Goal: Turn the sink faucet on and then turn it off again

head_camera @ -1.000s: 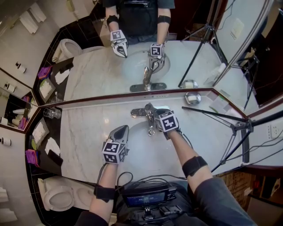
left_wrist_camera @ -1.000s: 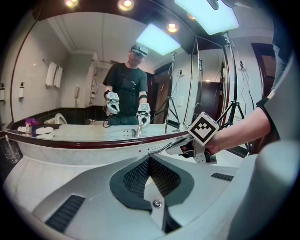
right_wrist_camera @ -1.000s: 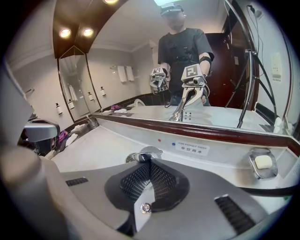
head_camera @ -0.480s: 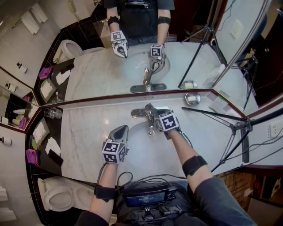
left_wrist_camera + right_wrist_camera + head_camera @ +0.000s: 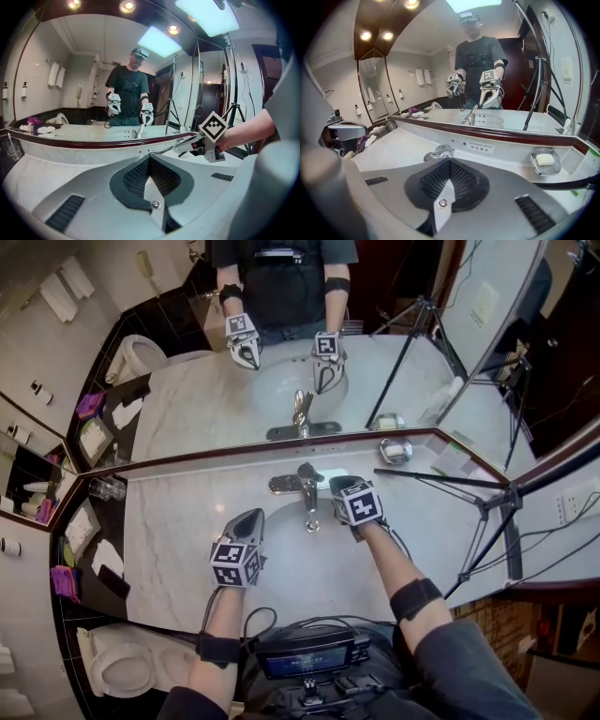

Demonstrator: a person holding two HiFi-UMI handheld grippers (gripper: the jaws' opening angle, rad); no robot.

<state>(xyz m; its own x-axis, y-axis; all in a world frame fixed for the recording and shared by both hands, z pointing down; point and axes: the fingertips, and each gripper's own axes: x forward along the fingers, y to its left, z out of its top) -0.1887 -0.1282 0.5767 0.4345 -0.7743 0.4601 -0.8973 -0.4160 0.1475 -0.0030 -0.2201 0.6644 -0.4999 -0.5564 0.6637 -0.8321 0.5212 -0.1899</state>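
Near the front edge of the worktop (image 5: 169,531), left of the basin (image 5: 309,559): left gripper (image 5: 251,517), jaws pressed together on nothing, idle, well apart from the task's thing.

Past the basin, mid back edge: faucet (image 5: 307,486), lever on top, spout over the bowl. No water stream that I can make out. Just beside its right side is the right gripper (image 5: 338,486), jaws together, nothing between them, looks apart from the lever.

Step in hand is probably working the lever with the joined jaw tips. To do it well:
- push on the lever's end, not near its pivot
- use a short, steady stroke
- don't grip it
- keep the wrist off the spout

Around, along the back edge: soap dish (image 5: 395,450) to the right, glass (image 5: 106,487) at the left corner, both out of the path. Across the worktop's right end a tripod leg (image 5: 450,481) runs near the right forearm, so mind the elbow. Behind everything, the mirror (image 5: 216,399).
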